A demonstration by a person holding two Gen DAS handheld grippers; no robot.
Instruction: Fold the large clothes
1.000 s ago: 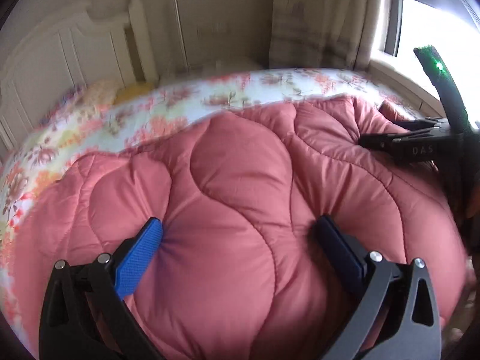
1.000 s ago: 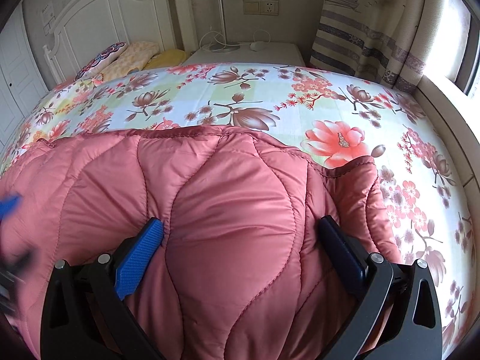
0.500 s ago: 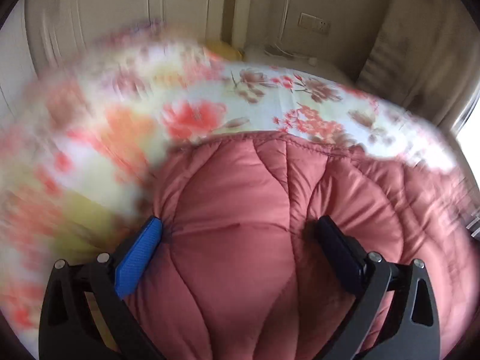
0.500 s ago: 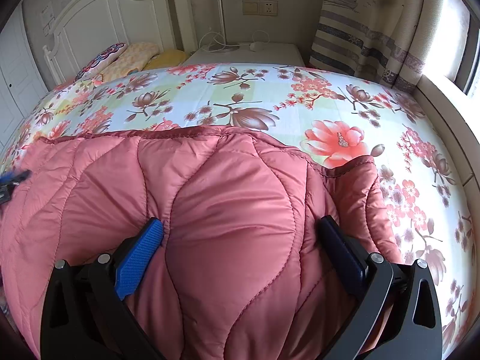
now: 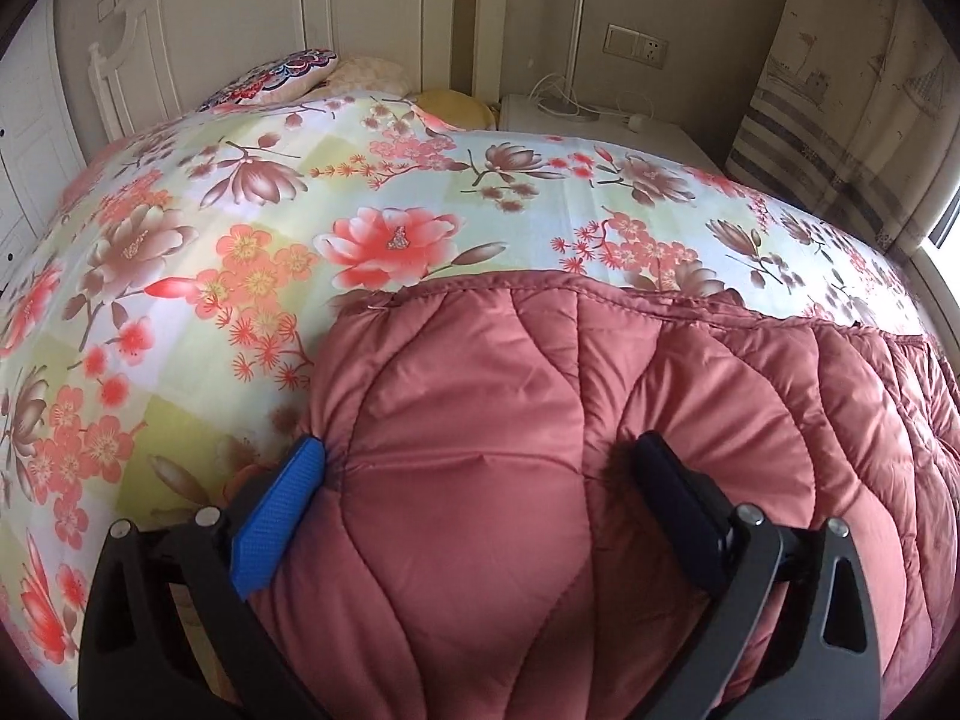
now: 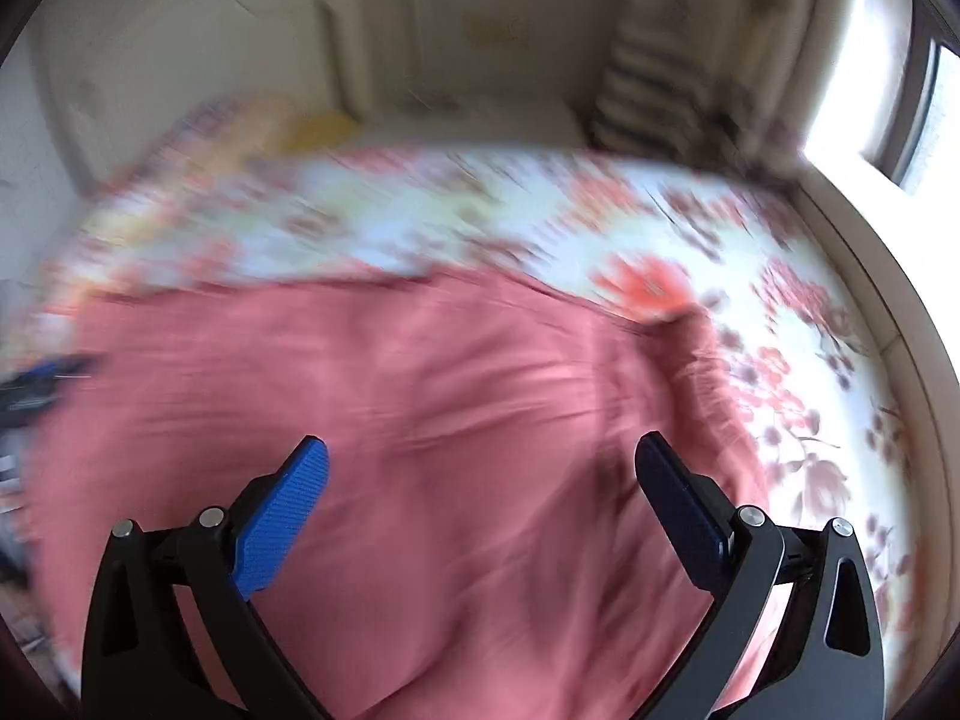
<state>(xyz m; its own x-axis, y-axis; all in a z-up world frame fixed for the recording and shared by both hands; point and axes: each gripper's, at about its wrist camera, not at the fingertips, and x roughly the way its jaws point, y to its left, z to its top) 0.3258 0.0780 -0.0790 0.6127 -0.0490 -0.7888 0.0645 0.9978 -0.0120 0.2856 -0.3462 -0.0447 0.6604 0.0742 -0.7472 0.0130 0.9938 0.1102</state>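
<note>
On the floral bed sheet (image 5: 252, 252), near the foot end away from the headboard (image 5: 240, 6), lies the pink quilted coat (image 5: 600, 396); the left tool (image 5: 480, 468) is clamped on a puffy bulge at its left edge, while the right tool (image 6: 480, 462) stands apart above the blurred fabric, gripping nothing. A clean fold calls for carrying the pinched edge level across the coat, with the free tool pinning the crease. Padding is thick, wavy-stitched, with a bound hem facing the headboard.
</note>
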